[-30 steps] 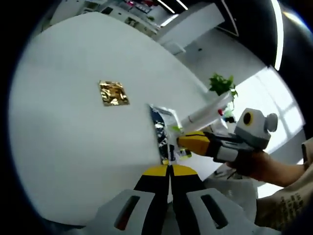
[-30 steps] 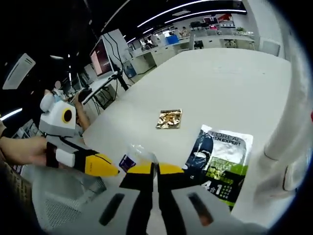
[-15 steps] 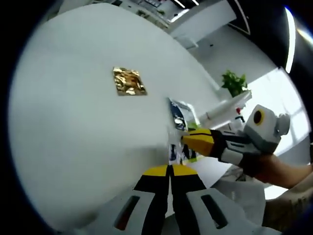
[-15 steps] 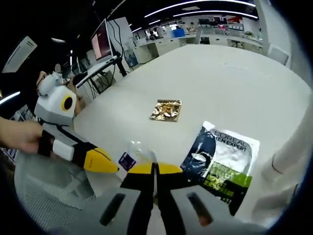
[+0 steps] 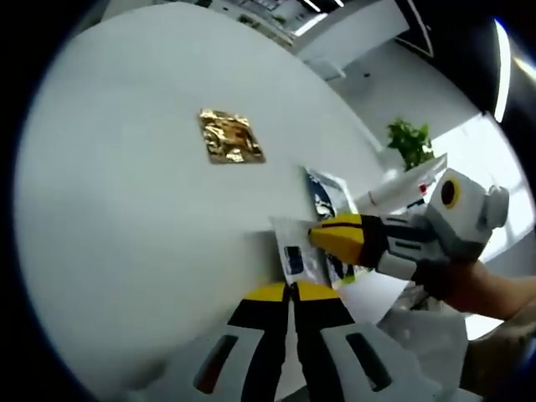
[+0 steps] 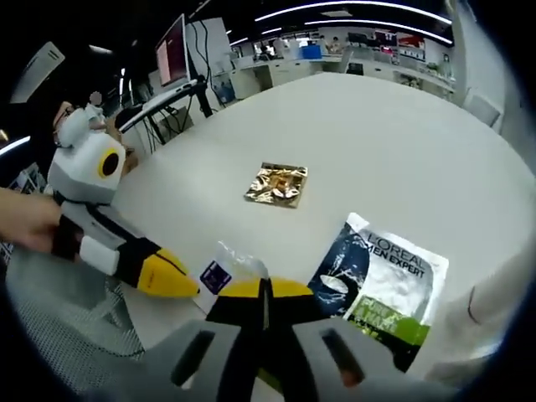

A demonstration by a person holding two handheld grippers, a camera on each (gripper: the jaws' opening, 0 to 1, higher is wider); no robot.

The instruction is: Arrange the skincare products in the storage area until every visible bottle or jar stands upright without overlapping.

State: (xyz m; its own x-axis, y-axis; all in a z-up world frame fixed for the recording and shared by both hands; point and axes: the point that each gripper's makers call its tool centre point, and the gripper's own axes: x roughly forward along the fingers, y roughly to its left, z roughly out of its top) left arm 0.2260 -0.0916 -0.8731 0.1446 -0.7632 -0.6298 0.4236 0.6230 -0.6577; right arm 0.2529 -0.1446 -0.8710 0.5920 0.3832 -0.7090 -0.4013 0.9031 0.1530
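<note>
The white table (image 6: 402,126) is seen in both views, and on it 3 flat skincare items lie: a large L'Oréal sachet (image 6: 381,289) printed in white, dark blue and green, a gold foil packet (image 6: 276,184) well apart from it toward the table's middle, and a small clear sachet (image 6: 224,268) with a dark label near the table edge. No bottle or jar can be made out. The step in hand is judged to be the sorting of these flat packets at the table edge, with the small clear sachet being dealt with by both tools; the task is judged far from done, since nothing stands upright.

In the left gripper view the same small clear sachet (image 5: 295,251) is met by the right gripper (image 5: 322,237), whose yellow tips appear pressed together on its edge, just beside the large sachet (image 5: 322,191); whether it is truly pinched cannot be told for certain. The gold packet (image 5: 230,136) lies beyond. The left gripper (image 5: 291,289) is shown with its jaws closed together and nothing visibly between them.

The next move is judged to call for a firm pinch on the thin sachet, so that it is lifted clear without being slid under or over the large sachet
</note>
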